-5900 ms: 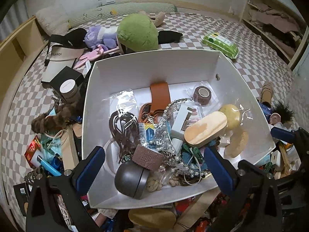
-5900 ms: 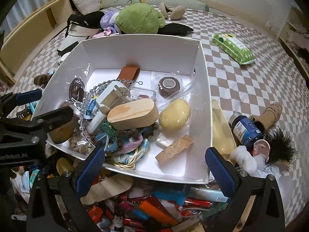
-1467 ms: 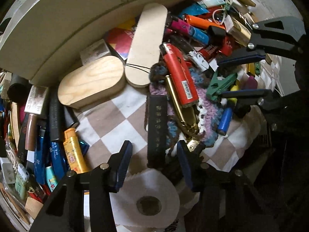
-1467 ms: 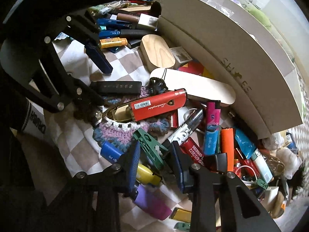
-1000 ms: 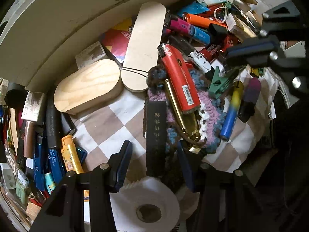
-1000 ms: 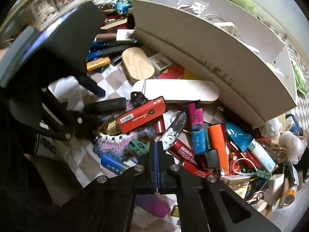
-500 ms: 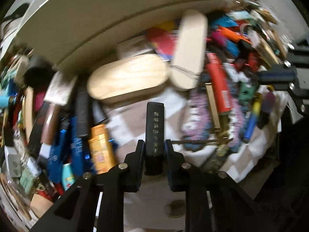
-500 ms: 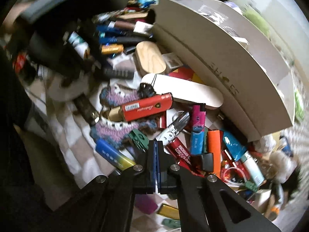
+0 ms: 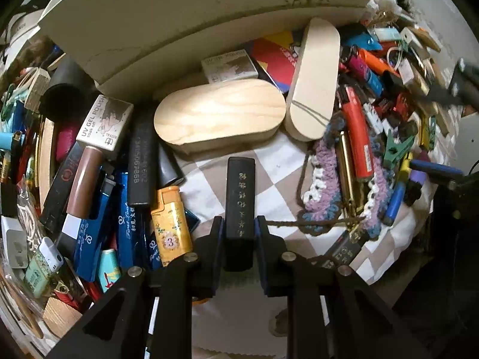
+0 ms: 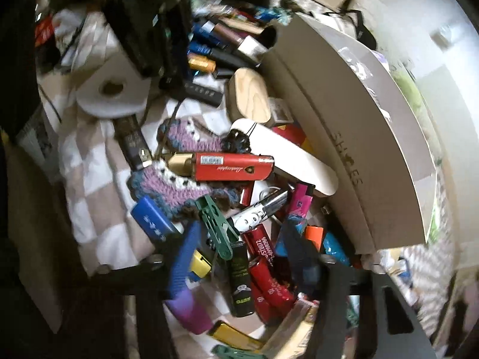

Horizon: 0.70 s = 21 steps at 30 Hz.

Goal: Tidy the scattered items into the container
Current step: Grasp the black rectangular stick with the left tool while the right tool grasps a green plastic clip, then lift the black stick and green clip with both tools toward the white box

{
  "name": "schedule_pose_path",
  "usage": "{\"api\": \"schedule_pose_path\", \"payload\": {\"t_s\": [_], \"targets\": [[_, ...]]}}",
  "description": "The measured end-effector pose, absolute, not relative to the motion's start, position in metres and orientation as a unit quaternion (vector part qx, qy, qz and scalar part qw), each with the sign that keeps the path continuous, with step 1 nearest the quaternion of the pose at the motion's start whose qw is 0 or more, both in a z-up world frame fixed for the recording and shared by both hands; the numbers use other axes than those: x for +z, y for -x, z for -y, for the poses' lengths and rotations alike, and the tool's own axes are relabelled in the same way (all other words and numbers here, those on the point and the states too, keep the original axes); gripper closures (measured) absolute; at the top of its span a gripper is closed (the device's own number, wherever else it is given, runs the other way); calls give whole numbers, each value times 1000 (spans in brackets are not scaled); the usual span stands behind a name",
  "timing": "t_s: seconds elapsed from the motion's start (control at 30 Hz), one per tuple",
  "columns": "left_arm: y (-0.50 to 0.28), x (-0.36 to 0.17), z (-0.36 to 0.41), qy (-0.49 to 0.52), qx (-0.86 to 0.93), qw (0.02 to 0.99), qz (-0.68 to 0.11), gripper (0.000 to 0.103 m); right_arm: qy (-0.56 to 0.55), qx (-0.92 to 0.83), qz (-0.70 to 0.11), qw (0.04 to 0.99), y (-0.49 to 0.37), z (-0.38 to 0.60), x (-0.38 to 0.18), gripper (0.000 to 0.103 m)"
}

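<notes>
My left gripper [image 9: 239,233] is shut on a black ink stick [image 9: 240,197] with gold characters, holding it just above the checkered cloth. The white container [image 9: 191,21] rises behind the pile; it also shows in the right wrist view [image 10: 365,137]. My right gripper [image 10: 236,257] is open, its fingers spread over a green clip [image 10: 217,227], a dark green lighter [image 10: 241,281] and red lighters [image 10: 266,272]. The left gripper with the ink stick [image 10: 200,89] shows at the top left of the right wrist view.
Around the ink stick lie a wooden oval box [image 9: 218,116], a pale oval board [image 9: 314,80], a red lighter [image 9: 357,140] on a crocheted piece [image 9: 323,179], an orange lighter [image 9: 170,227] and blue packets [image 9: 119,215]. A paper roll [image 10: 113,92] sits near the left gripper.
My left gripper closed on the ink stick and lifted it off the crocheted piece, shifting left. My right gripper, shut half a second ago, has opened over the green clip and lighters.
</notes>
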State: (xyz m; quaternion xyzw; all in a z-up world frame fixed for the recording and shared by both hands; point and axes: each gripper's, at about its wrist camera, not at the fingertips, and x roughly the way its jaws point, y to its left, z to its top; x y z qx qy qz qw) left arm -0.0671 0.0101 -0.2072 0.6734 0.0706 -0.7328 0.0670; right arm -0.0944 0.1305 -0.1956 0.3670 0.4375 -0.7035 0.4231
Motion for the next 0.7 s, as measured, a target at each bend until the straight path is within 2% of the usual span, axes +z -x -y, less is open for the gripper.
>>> {"api": "schedule_pose_path", "payload": {"t_s": [0.2,0.27,0.33,0.37,0.4,0.43,0.47,0.53,0.7], "targets": [[69,-211,-7,-675,-730,69,-84,83,-328,-666,-521,422,74,-118,-216,59],[71,-211,-6,-674,-731,71,-83,83,-315,-661,-532,424,70,-113,-218,67],[73,-211,-6,-674,-730,76,-83,82,-315,-658,-535,426,69,-109,-218,83],[74,-211,-5,-674,-730,78,-84,82,-320,-656,-534,427,70,-108,-217,86],[75,-211,-5,-673,-730,80,-88,81,-325,-656,-531,427,72,-107,-217,88],[77,-211,-4,-673,-729,82,-92,75,-332,-658,-524,428,75,-107,-215,88],[78,-211,-3,-673,-729,84,-96,66,-340,-660,-516,428,78,-107,-212,88],[79,-211,-3,-672,-729,87,-100,56,-356,-669,-492,429,86,-110,-205,89],[82,-215,-4,-678,-724,91,-88,57,-405,-697,-406,430,111,-120,-182,91]]}}
